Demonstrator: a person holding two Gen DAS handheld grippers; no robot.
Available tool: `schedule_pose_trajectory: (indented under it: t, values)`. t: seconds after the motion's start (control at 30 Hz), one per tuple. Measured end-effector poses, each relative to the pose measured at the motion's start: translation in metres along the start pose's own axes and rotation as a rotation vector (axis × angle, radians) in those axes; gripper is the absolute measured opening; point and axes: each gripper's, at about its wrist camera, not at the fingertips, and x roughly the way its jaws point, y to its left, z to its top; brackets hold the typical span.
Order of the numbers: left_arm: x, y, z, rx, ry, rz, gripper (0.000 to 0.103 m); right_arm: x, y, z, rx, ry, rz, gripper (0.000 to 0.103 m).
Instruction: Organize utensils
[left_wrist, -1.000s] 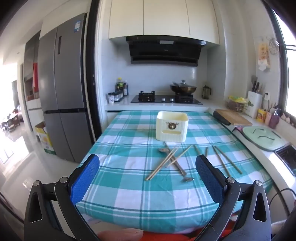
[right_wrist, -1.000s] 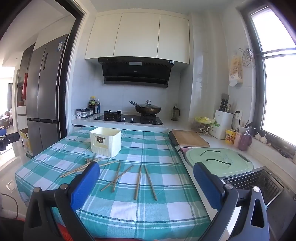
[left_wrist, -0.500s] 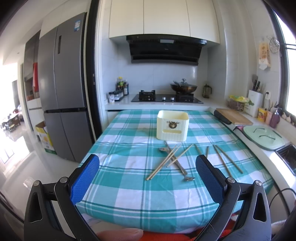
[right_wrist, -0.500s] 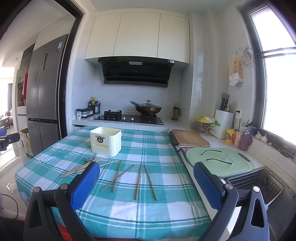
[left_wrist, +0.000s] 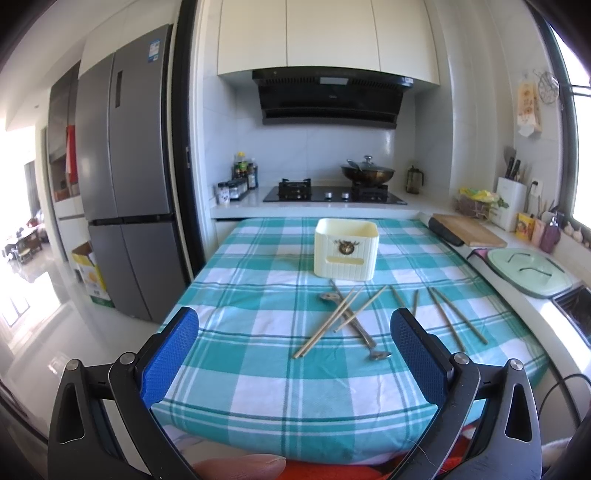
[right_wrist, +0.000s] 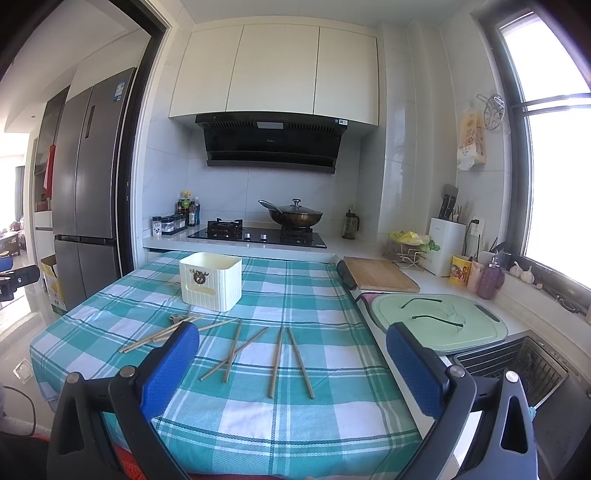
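We are holding left gripper and right gripper, jaws apart, empty. Chopsticks are lying on tabletop before holder; spoons partly hiding underneath.

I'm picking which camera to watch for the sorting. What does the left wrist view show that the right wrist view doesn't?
Only the left wrist view shows both metal spoons in full under the crossed chopsticks, plus a fingertip. Only the right shows the window and the right-hand chopstick pair up close. Both show the cream utensil holder on the checked tablecloth, the stove, and an open tool: left tool, right tool.
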Motion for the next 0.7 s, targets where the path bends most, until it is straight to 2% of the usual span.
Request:
schedule_pose_trajectory:
  t: [0.7]
  values:
    - [0.0012,-0.0011,-0.0041,0.009,0.001,0.002,0.103,0.0016,-0.0028,-0.0022,0.008,0.006,-0.003,0.103]
